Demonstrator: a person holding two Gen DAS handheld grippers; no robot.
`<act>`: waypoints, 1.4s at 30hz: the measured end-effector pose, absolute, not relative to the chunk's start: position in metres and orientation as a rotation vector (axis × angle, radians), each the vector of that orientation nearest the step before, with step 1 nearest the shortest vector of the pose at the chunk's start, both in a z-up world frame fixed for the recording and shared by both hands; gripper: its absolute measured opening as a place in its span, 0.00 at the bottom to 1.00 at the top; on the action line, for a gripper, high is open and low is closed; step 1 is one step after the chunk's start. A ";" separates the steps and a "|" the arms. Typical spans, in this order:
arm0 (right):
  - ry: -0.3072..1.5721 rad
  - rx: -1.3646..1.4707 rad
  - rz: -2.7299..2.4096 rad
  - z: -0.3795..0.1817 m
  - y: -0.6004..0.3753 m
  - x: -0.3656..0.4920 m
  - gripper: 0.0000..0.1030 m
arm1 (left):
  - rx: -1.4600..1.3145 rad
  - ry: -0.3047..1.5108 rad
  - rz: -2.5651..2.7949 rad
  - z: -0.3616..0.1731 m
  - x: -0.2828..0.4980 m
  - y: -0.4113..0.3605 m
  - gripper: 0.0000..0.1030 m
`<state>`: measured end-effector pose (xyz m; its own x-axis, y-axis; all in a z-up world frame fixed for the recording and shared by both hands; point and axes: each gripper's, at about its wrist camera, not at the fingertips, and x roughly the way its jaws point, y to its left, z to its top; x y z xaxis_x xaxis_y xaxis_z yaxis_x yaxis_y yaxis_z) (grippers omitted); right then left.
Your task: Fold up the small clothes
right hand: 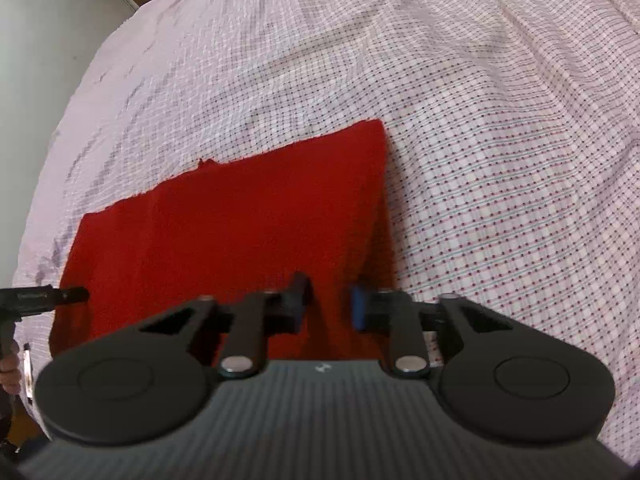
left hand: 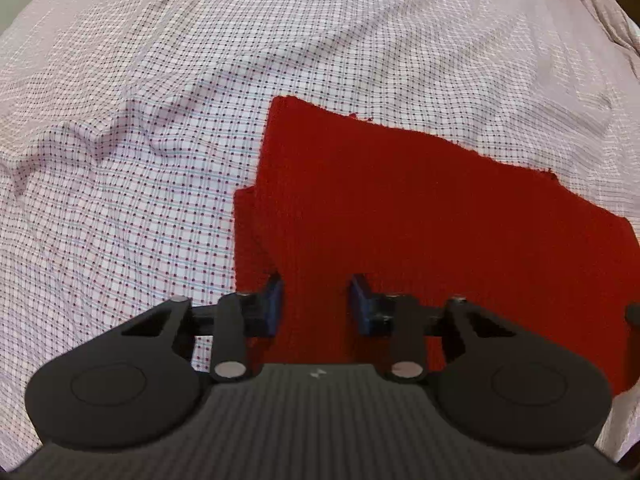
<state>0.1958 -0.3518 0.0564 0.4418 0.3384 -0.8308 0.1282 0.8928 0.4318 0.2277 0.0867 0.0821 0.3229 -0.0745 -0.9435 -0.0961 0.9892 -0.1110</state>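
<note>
A red cloth (left hand: pixel 420 208) lies folded flat on the checked bedsheet (left hand: pixel 140 168), with a lower layer sticking out at its left edge. My left gripper (left hand: pixel 316 300) is open, its blue-padded fingers over the cloth's near left part. In the right wrist view the same red cloth (right hand: pixel 240 216) lies on the sheet (right hand: pixel 500 160). My right gripper (right hand: pixel 326 304) is open above the cloth's near right edge. Neither gripper holds anything.
The sheet is creased at the left of the left wrist view (left hand: pixel 80 136). A bunched pink cover (left hand: pixel 600 8) lies at the far right. The other gripper's tip (right hand: pixel 48 296) shows at the cloth's left side. A wall (right hand: pixel 40 40) stands beyond the bed.
</note>
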 end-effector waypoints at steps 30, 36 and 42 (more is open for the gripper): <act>1.165 0.441 0.139 0.058 -0.335 0.197 0.47 | -0.116 1.265 -0.006 0.075 0.217 0.084 0.43; 1.161 0.428 0.140 0.062 -0.333 0.195 0.46 | -0.129 1.290 -0.031 0.081 0.211 0.085 0.42; 1.163 0.390 0.139 0.065 -0.328 0.193 0.31 | -0.106 1.293 -0.060 0.080 0.205 0.081 0.15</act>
